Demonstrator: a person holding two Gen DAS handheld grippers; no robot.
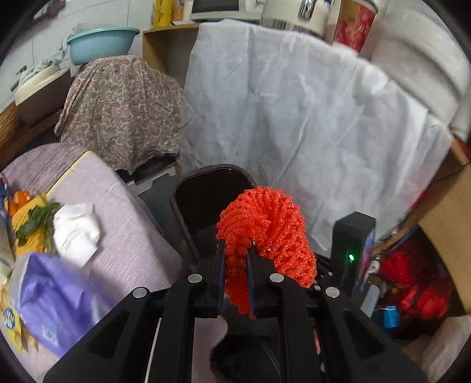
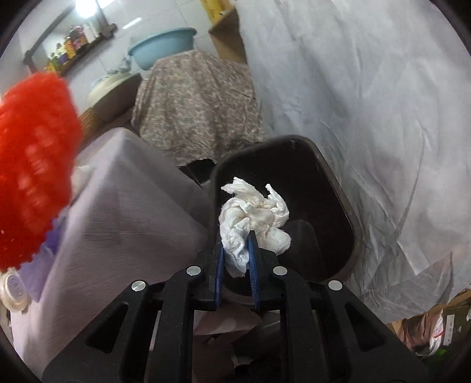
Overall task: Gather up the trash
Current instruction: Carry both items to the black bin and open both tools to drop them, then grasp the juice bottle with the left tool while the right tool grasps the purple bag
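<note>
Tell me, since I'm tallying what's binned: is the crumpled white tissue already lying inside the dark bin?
No: the right tool grips the crumpled white tissue above the dark bin.

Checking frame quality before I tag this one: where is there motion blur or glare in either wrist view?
Left wrist: purple bag at lower left is smeared; red foam net in the left gripper is sharp. Right wrist: that net is blurred at the left edge, crumpled tissue crisp, and glare at top left.

Nothing I can read from either of my claws. The purple packet (image 1: 56,297) at the near edge of the table (image 1: 132,235) carries print too blurred to make out, and the white cap (image 2: 14,290) bears embossed marks I cannot decipher.
</note>
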